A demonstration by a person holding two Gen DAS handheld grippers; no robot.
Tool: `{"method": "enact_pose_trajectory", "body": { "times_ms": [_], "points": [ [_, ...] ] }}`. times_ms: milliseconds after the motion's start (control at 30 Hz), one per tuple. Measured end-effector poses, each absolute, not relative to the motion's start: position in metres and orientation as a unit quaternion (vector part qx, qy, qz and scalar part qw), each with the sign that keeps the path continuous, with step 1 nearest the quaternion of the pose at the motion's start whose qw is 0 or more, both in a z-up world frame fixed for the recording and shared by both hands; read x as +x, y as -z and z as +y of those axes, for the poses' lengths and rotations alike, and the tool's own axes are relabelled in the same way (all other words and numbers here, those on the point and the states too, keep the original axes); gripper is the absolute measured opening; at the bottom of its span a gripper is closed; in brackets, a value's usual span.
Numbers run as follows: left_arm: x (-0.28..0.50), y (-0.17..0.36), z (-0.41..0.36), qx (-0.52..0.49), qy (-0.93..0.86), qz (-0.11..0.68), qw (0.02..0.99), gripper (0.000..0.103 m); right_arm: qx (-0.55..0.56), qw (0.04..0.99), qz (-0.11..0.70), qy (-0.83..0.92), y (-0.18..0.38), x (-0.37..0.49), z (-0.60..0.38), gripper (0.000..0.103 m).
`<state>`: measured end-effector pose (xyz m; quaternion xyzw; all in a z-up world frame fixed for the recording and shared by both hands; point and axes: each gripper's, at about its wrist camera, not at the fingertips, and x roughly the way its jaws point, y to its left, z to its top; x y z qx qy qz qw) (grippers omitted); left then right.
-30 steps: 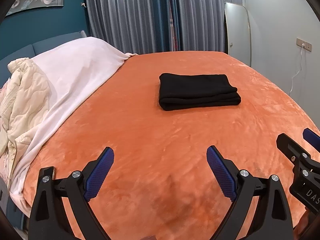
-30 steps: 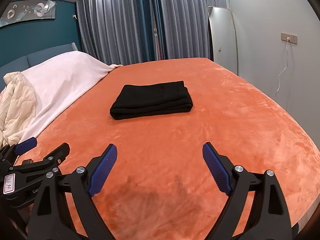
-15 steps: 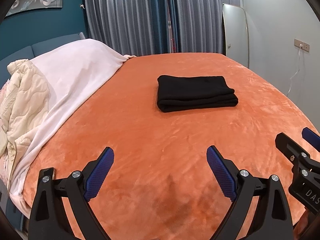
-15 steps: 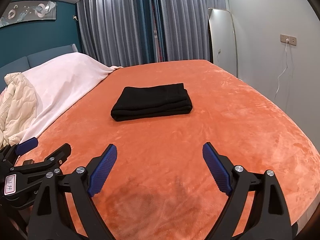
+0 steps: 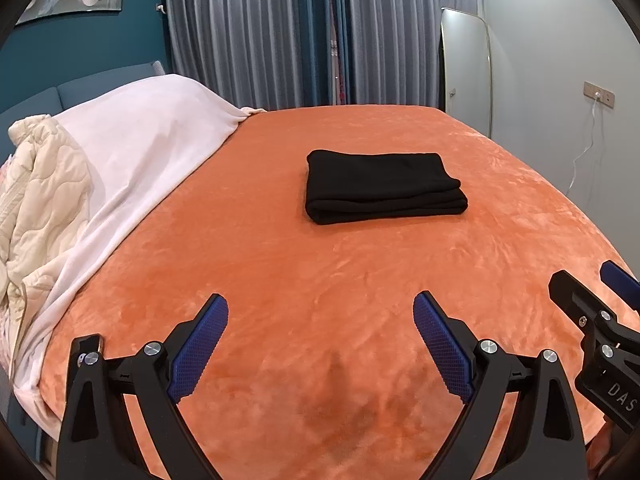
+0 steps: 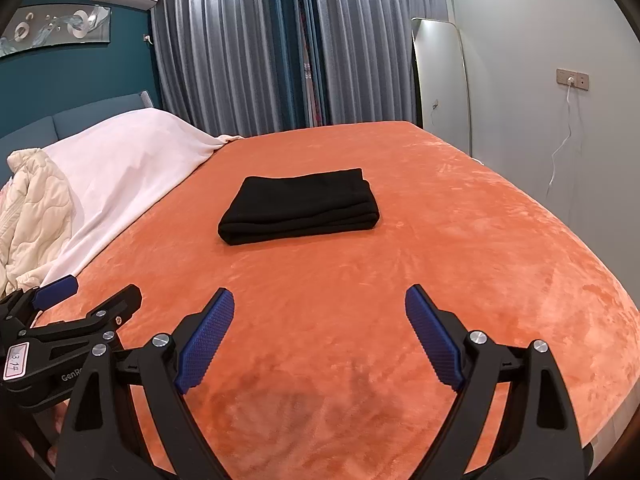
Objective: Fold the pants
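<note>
The black pants (image 5: 382,188) lie as a neat folded stack in the middle of the orange bedspread (image 5: 320,320), well ahead of both grippers and touching neither. The left gripper (image 5: 320,344) and right gripper (image 6: 320,336) hover low over the near part of the bed with fingers spread wide and nothing between them. The cloth looks soft, light and limp, likely a thick knit though the dark fabric hides detail, so any further hold is best taken at the stacked near edge, pinching all layers together so they do not slide apart.
</note>
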<state>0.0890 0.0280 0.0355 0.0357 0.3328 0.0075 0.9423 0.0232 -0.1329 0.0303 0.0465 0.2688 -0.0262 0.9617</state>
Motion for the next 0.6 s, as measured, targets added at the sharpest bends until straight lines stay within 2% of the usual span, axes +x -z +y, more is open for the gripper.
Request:
{"method": "enact_pose_trajectory", "body": {
  "times_ms": [333,600],
  "points": [
    [0.084,-0.036,0.018,0.042,-0.022,0.313,0.949,0.092,0.048,0.961,0.270,0.032,-0.029,0.020,-0.138,0.085],
    [0.086,-0.031,0.018,0.043,-0.017,0.337,0.940,0.092,0.050,0.958,0.279,0.042,-0.022,0.019,-0.146,0.086]
  ]
}}
